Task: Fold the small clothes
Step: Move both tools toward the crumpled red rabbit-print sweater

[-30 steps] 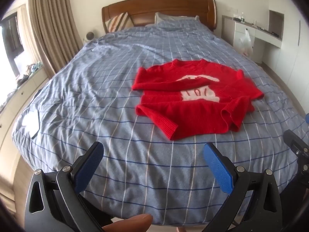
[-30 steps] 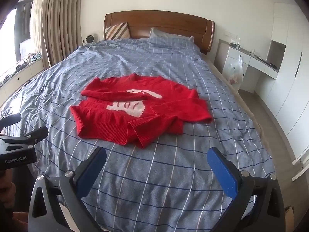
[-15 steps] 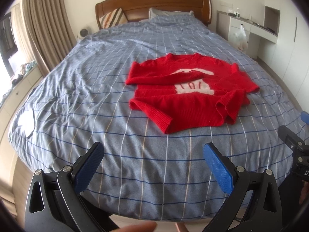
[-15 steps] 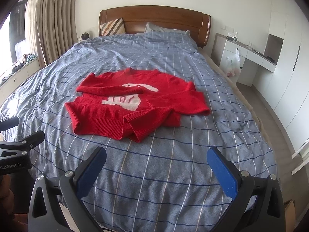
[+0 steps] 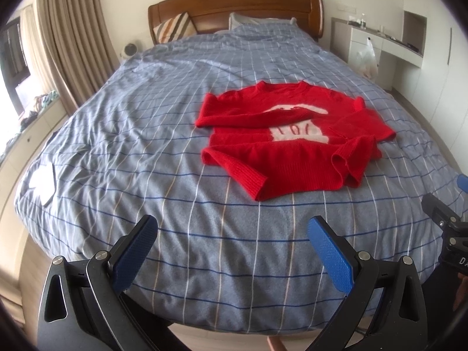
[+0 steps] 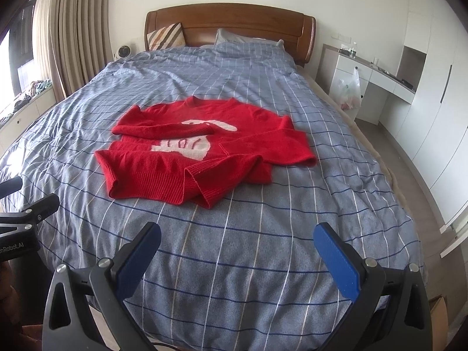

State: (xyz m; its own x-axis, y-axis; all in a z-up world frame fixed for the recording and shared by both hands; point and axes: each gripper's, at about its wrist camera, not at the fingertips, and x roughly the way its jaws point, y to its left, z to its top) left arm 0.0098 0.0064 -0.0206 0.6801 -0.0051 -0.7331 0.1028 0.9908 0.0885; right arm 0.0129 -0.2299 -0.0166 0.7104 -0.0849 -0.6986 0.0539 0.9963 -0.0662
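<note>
Red sweater (image 5: 292, 143) laid flat mid-bed (image 5: 146, 134) for folding; both grippers, left (image 5: 234, 251) & right (image 6: 237, 257), held back w/ fingers wide, nothing gripped.

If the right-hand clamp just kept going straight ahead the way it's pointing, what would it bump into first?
Probably the blue checked bedspread. The right gripper is open and empty, with bare cover between its fingers. The red sweater lies farther up the bed; depth is hard to judge through the fisheye.
</note>
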